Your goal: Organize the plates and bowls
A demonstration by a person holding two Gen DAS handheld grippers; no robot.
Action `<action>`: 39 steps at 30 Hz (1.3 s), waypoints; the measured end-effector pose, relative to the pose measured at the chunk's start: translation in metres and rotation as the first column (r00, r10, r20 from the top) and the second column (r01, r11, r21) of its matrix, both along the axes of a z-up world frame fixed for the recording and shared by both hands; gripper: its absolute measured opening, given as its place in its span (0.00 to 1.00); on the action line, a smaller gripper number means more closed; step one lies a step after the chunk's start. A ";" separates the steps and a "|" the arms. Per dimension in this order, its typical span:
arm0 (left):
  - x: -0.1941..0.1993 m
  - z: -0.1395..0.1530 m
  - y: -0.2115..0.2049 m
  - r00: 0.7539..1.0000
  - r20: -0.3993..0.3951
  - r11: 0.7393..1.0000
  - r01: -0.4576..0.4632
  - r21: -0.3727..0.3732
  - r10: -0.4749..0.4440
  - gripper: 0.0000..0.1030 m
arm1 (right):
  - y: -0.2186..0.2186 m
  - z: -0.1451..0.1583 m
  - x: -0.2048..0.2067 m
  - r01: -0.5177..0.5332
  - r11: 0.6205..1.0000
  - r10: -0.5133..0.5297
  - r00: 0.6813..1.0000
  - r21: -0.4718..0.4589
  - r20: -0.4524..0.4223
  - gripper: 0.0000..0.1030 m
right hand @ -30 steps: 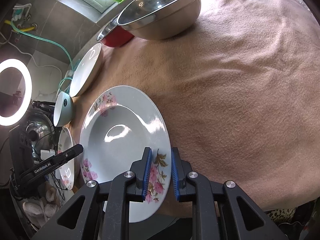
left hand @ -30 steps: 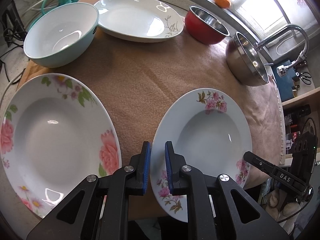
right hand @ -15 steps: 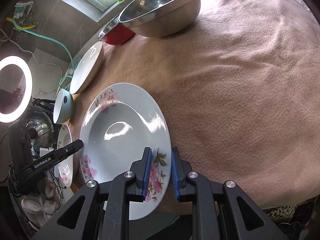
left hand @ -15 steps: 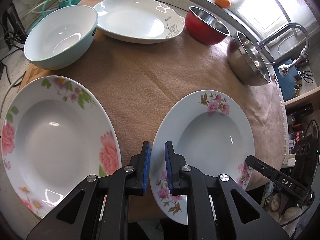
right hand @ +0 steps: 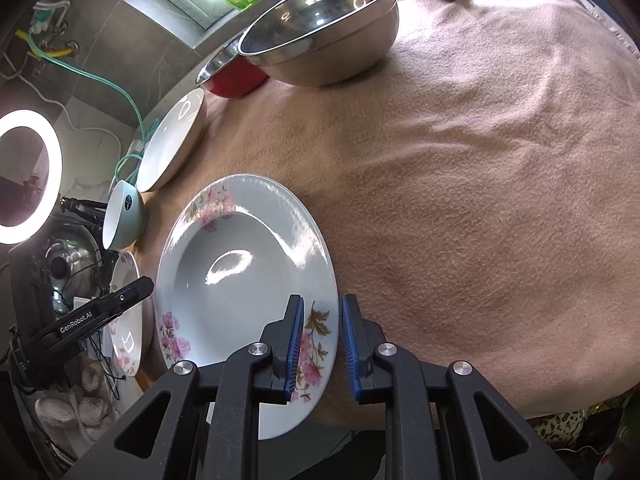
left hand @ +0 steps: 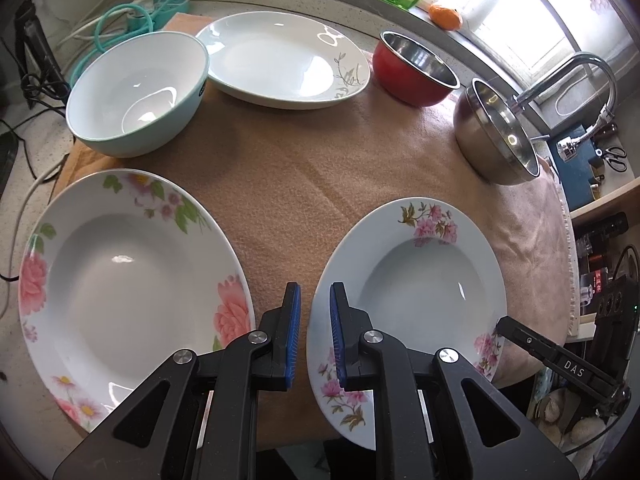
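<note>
A small plate with pink flowers hangs just over the brown cloth, its near edge past the table's front. My left gripper is shut on its left rim. At the opposite rim my right gripper is shut on the same plate. Each gripper shows in the other's view: the right one and the left one. A larger rose plate lies to the left. Behind are a teal bowl, a white plate, a red bowl and a steel bowl.
A faucet arches over the table's right side. Cables and a teal hose lie at the back left. A lit ring light stands off the left edge. Bare cloth stretches right of the held plate.
The far dishes sit slightly lower in the left wrist view. Both grippers keep the same hold on the small flowered plate, which has hardly shifted.
</note>
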State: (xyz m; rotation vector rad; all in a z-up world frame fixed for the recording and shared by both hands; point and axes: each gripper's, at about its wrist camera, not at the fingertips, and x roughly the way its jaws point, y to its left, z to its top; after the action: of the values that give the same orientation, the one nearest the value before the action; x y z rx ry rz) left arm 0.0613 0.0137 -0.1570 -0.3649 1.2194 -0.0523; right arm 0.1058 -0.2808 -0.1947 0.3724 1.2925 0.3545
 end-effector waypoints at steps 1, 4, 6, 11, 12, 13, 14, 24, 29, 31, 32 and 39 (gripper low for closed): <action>-0.001 0.001 0.001 1.000 0.002 1.000 -0.002 -0.001 0.002 0.12 | -0.001 0.001 0.000 0.003 1.000 -0.003 1.000 -0.003 0.002 0.18; -0.004 0.004 0.002 1.000 0.012 1.000 -0.011 -0.005 0.011 0.12 | -0.003 0.003 -0.002 0.010 1.000 -0.010 1.000 -0.001 0.006 0.18; -0.007 0.007 0.003 1.000 0.018 1.000 -0.014 -0.006 0.014 0.13 | -0.003 0.006 -0.004 0.010 1.000 -0.010 1.000 -0.004 0.012 0.18; -0.016 0.016 0.009 0.999 0.041 0.999 -0.032 -0.019 0.033 0.13 | 0.001 0.016 -0.009 0.006 1.000 -0.005 0.999 -0.018 0.051 0.19; -0.018 0.018 0.011 0.998 0.047 0.999 -0.039 -0.020 0.040 0.13 | 0.002 0.020 -0.010 0.005 1.000 -0.003 0.998 -0.028 0.065 0.20; -0.021 0.019 0.014 0.997 0.052 0.999 -0.048 -0.022 0.049 0.13 | 0.004 0.024 -0.011 0.002 0.999 0.001 0.997 -0.039 0.081 0.20; -0.023 0.021 0.017 0.997 0.056 0.998 -0.055 -0.025 0.057 0.13 | 0.006 0.028 -0.012 -0.003 0.999 0.007 0.995 -0.050 0.098 0.20; -0.061 0.028 0.067 0.981 0.068 0.983 -0.182 -0.036 0.184 0.19 | 0.048 0.053 -0.021 -0.090 0.993 0.104 0.971 -0.071 0.215 0.32; -0.079 0.027 0.096 0.961 0.070 0.964 -0.265 -0.035 0.267 0.19 | 0.078 0.059 -0.027 -0.143 0.989 0.149 0.956 -0.044 0.253 0.32; -0.087 0.025 0.107 0.952 0.066 0.954 -0.297 -0.032 0.298 0.19 | 0.089 0.060 -0.026 -0.157 0.987 0.157 0.952 -0.023 0.262 0.32; -0.090 0.024 0.113 0.947 0.065 0.949 -0.312 -0.031 0.314 0.19 | 0.094 0.060 -0.026 -0.164 0.986 0.162 0.951 -0.015 0.264 0.32; -0.110 0.019 0.144 0.920 0.059 0.921 -0.388 -0.022 0.389 0.19 | 0.135 0.059 -0.025 -0.259 0.966 0.256 0.930 -0.024 0.263 0.32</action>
State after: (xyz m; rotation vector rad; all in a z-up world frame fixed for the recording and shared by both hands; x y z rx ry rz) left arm -0.0482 0.1578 -0.1384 -0.6050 1.0669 0.2720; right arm 0.0806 -0.1456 -0.1361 0.1556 1.0774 0.6136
